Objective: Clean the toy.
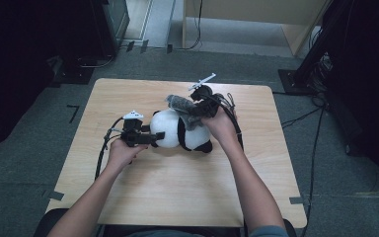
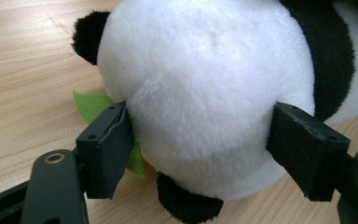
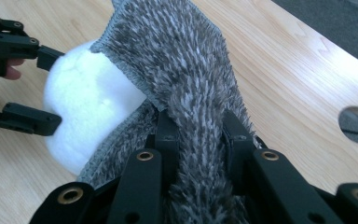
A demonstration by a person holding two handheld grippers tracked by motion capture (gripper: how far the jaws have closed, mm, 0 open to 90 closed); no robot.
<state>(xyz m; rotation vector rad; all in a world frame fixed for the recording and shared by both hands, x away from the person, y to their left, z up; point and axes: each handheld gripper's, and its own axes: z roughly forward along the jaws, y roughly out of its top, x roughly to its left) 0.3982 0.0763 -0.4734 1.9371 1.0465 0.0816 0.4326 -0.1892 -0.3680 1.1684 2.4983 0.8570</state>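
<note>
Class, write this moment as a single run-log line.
left gripper: clamps panda plush head | right gripper: shut on grey fuzzy cloth | cloth: draped over plush | table: plush lying on it

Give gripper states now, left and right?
Left gripper: closed on the plush panda, at its white head.
Right gripper: closed on the grey furry cloth.
</note>
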